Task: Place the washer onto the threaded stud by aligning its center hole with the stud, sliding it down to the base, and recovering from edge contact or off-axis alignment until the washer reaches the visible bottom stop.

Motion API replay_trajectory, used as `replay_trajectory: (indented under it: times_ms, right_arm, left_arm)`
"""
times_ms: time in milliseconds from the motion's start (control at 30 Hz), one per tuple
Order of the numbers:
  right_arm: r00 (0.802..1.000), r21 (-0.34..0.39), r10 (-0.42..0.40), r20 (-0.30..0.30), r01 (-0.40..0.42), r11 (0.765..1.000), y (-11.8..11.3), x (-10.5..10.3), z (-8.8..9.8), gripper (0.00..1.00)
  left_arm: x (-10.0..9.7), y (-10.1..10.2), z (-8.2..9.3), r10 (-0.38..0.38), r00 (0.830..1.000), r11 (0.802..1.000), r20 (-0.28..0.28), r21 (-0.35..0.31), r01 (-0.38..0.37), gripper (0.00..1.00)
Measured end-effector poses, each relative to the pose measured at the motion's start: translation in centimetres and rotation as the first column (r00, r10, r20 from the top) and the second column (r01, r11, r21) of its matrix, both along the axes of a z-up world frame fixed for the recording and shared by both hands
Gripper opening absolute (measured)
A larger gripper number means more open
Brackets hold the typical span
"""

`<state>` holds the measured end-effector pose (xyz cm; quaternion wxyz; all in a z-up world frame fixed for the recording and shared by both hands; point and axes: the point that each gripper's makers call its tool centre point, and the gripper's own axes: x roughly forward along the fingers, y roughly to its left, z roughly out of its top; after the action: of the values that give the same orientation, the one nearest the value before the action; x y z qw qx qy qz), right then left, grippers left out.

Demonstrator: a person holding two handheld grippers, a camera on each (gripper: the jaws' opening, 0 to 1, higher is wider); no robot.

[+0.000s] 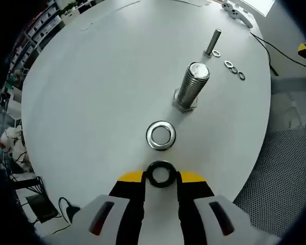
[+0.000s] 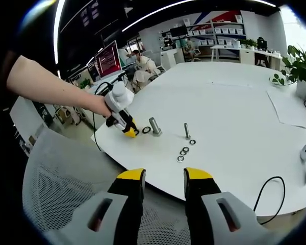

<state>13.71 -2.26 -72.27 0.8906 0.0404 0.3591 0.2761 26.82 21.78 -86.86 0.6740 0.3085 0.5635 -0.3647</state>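
Now, your left gripper (image 1: 161,179) has its jaws nearly closed on a dark washer (image 1: 161,173), pinched by its rim at the tips. A shiny washer (image 1: 160,135) lies flat at 12 o'clock, and the threaded stud (image 1: 192,86) stands upright past it toward 1 o'clock. The held ring looks thin, rigid and probably slick, so keep your hold on opposite edges, hole clear. Your right gripper (image 2: 163,178) hangs open and empty over a mesh chair (image 2: 66,178).

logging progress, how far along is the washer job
Done: the left gripper has a dark washer between its fingers. In hand: carrying it toward the large threaded stud. Left: threading it down to the base; a silver washer lies loose on the table.
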Motion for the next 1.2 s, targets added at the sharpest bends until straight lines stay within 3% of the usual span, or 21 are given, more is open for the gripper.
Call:
replay_trajectory:
  times_ms: [400, 733, 1033, 1200]
  right_arm:
    - [1.000, 0.002, -0.005, 0.000, 0.005, 1.000, -0.1, 0.1, 0.0, 0.33]
    - [1.000, 0.001, -0.005, -0.002, 0.005, 1.000, -0.1, 0.0, 0.0, 0.33]
    - [1.000, -0.005, 0.001, -0.006, -0.001, 1.000, 0.0, -0.1, -0.1, 0.33]
    - [1.000, -0.004, 0.000, -0.006, 0.000, 1.000, 0.0, 0.0, -0.1, 0.33]
  left_arm:
    - [-0.1, 0.0, 0.1, 0.036, 0.999, 0.999, 0.003, 0.010, -0.036, 0.20]
    - [-0.1, -0.1, 0.2, 0.070, 0.998, 0.997, 0.010, -0.024, -0.070, 0.19]
    - [-0.7, 0.1, 0.4, 0.061, 0.998, 0.998, 0.005, -0.028, -0.060, 0.19]
    - [-0.5, -0.3, 1.3, 0.059, 0.998, 0.997, 0.017, -0.049, -0.058, 0.19]
